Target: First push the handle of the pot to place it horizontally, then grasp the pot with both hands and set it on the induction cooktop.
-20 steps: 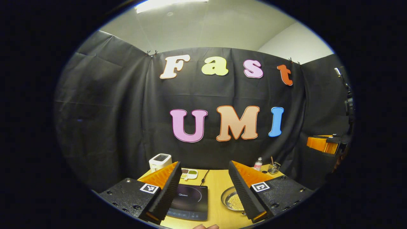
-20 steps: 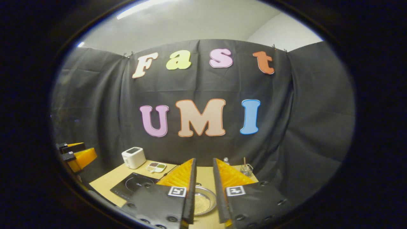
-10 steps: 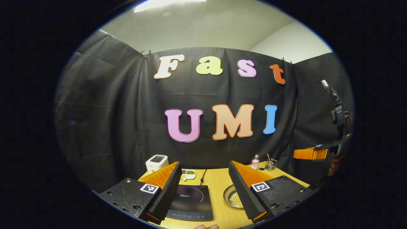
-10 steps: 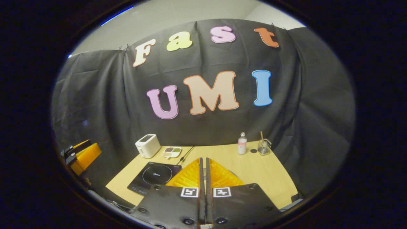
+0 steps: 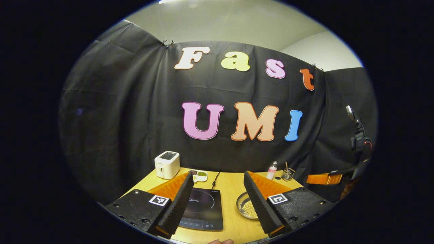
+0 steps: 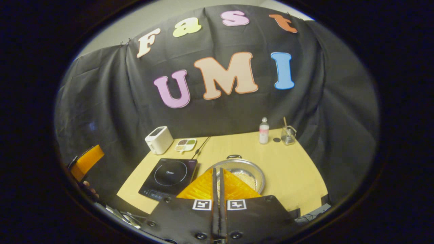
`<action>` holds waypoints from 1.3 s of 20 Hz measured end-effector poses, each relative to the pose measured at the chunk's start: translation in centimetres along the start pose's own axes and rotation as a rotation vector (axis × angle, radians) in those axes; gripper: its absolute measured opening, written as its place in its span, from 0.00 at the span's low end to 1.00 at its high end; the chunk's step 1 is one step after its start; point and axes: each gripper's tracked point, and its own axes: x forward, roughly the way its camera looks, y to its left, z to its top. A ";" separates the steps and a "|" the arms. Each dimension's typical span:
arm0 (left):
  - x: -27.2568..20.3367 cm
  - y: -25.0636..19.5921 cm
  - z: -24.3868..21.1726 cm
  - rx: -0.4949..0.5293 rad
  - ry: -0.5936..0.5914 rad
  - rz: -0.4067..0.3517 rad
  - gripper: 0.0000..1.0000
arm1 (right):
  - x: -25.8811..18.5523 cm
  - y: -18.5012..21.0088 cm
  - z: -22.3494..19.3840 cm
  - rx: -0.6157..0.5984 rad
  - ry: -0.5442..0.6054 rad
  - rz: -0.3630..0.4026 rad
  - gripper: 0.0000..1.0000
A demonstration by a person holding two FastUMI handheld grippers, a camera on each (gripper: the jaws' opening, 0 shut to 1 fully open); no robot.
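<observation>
Sitting on the bench (image 6: 291, 176), the pot (image 6: 249, 173) is lying just right of the induction cooktop (image 6: 169, 176). Right tongs (image 6: 218, 173) are hanging above it, pressed together and empty; left tongs (image 5: 218, 189) are spreading wide, gripping nothing.

Right gripper (image 6: 217, 176) covers the pot's (image 6: 252, 173) near rim, left gripper's right finger (image 5: 259, 203) hides half the pot, its left finger (image 5: 176, 206) clips the cooktop's (image 5: 203, 210) corner, and the tray's (image 6: 185, 144) contents are too small to identify.
</observation>
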 end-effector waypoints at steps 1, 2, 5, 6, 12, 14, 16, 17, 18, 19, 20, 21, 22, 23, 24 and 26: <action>0.2 0.0 -0.2 0.001 0.011 0.008 0.94 | 0.7 0.1 -0.4 0.000 0.013 0.006 0.03; 0.4 0.2 -0.1 0.006 0.013 0.017 0.91 | 1.3 0.2 -1.0 0.003 0.029 0.020 0.02; 1.0 0.1 0.3 0.033 0.001 0.041 0.90 | 3.4 0.9 -3.1 -0.003 0.089 0.066 0.03; 1.4 0.1 0.3 0.037 0.007 0.049 0.93 | 4.1 1.4 -3.5 -0.005 0.108 0.081 0.03; 4.0 -0.6 -0.2 0.065 0.032 0.076 0.91 | 7.1 1.7 -5.5 -0.015 0.162 0.163 0.03; 4.7 -0.6 -0.3 0.082 0.040 0.090 0.91 | 8.4 1.3 -6.7 -0.003 0.199 0.173 0.00; 5.5 -0.4 -0.1 0.088 0.031 0.089 0.91 | 9.3 1.4 -8.1 0.014 0.232 0.172 0.00; 6.0 -0.4 -0.6 0.087 0.049 0.081 0.91 | 9.7 1.1 -8.9 0.013 0.253 0.158 0.02; 6.5 -0.2 -1.2 0.084 0.068 0.065 0.91 | 10.0 1.3 -9.6 0.017 0.272 0.150 0.02; 7.3 0.0 -1.5 0.079 0.073 0.043 0.94 | 10.5 1.4 -10.5 0.019 0.297 0.138 0.02; 8.2 0.4 -1.8 0.078 0.080 0.026 0.91 | 11.1 1.4 -11.7 0.025 0.331 0.118 0.03; 9.0 1.0 -1.9 0.081 0.091 0.013 0.94 | 11.5 1.6 -12.6 0.046 0.358 0.102 0.03; 9.9 1.5 -1.7 0.084 0.080 -0.006 0.91 | 11.6 2.2 -13.7 0.067 0.379 0.086 0.00; 10.8 1.9 -1.5 0.087 0.074 -0.027 0.91 | 11.8 2.4 -14.3 0.080 0.400 0.060 0.03; 11.4 2.1 -1.9 0.091 0.084 -0.053 0.90 | 11.7 2.7 -15.0 0.094 0.419 0.041 0.00; 12.6 2.3 -2.6 0.092 0.094 -0.111 0.91 | 12.2 3.2 -16.1 0.092 0.451 0.009 0.03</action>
